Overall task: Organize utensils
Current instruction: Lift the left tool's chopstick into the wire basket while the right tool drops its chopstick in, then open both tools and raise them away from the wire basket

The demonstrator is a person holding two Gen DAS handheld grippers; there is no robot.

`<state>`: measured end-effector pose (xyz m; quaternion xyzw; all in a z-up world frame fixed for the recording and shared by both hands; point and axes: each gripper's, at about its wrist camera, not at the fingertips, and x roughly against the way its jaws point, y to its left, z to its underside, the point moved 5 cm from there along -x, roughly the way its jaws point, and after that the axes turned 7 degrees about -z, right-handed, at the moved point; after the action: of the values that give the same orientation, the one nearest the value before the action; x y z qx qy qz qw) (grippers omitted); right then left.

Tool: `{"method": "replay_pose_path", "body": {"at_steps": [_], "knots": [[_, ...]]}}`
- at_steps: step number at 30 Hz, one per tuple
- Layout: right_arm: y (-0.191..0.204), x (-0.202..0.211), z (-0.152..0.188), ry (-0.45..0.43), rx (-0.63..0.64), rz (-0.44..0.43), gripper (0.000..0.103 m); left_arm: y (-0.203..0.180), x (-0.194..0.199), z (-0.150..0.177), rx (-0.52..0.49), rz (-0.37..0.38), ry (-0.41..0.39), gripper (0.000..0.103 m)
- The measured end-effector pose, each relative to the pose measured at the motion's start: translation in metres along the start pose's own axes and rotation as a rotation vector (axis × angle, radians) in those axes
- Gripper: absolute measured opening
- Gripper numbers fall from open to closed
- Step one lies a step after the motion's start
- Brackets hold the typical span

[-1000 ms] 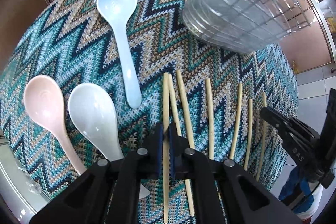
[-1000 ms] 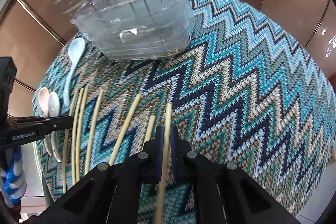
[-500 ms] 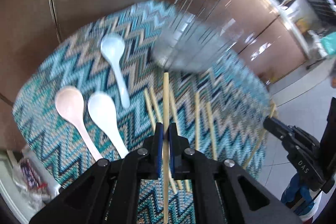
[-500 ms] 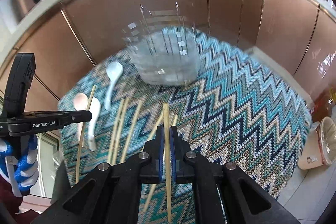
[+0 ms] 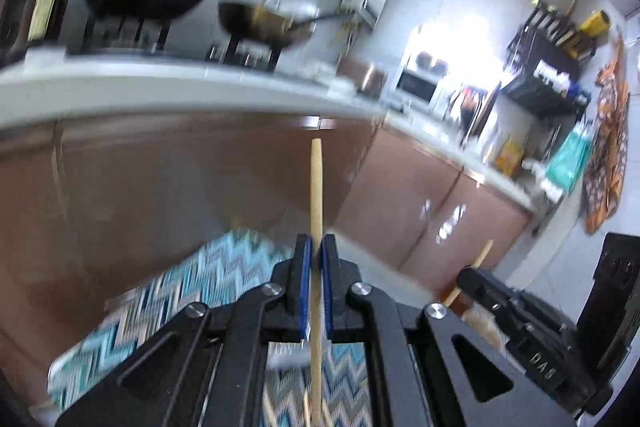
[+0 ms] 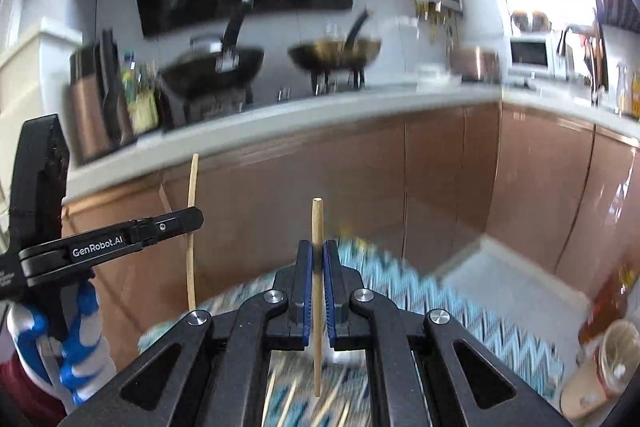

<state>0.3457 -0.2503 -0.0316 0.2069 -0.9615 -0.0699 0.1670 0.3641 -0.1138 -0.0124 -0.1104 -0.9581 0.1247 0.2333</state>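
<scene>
Chopstick (image 5: 316,187) clamped upright in left gripper (image 5: 316,247) fingers, second chopstick (image 6: 317,227) clamped in right gripper (image 6: 317,251) fingers

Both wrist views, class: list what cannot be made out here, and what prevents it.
- Left wrist view: zigzag knitted tablecloth motion-blurred; loose chopsticks cut off by the left gripper.
- Right wrist view: loose chopsticks blurred below the right gripper.
- Spoons and clear holder: outside both views.

Zigzag cloth (image 6: 460,311) and loose chopsticks (image 6: 332,411) motion-blurred
</scene>
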Motion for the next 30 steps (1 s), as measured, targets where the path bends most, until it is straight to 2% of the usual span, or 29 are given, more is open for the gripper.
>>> {"method": "replay_pose_path", "body": {"at_steps": [3, 8, 14, 21, 22, 26, 30], "knots": [[-0.010, -0.017, -0.014, -0.061, 0.015, 0.015, 0.006, -0.008, -0.022, -0.013, -0.023, -0.035, -0.099, 0.005], [-0.033, -0.053, -0.007, -0.071, 0.009, 0.030, 0.006, -0.012, -0.060, -0.013, -0.050, -0.103, -0.172, 0.005], [-0.057, -0.088, 0.029, -0.058, 0.009, 0.056, 0.006, -0.006, -0.112, 0.024, -0.103, -0.172, -0.189, 0.005], [-0.071, -0.112, 0.078, -0.001, -0.050, 0.034, 0.006, 0.004, -0.129, 0.069, -0.135, -0.200, -0.166, 0.007], [-0.070, -0.111, 0.081, 0.005, -0.054, 0.031, 0.008, 0.006, -0.128, 0.071, -0.133, -0.192, -0.154, 0.008], [-0.064, -0.089, 0.073, -0.027, -0.052, 0.042, 0.032, 0.012, -0.102, 0.064, -0.114, -0.166, -0.152, 0.025], [-0.049, -0.054, 0.050, -0.081, -0.033, 0.073, 0.046, 0.012, -0.056, 0.039, -0.113, -0.165, -0.207, 0.030]]}}
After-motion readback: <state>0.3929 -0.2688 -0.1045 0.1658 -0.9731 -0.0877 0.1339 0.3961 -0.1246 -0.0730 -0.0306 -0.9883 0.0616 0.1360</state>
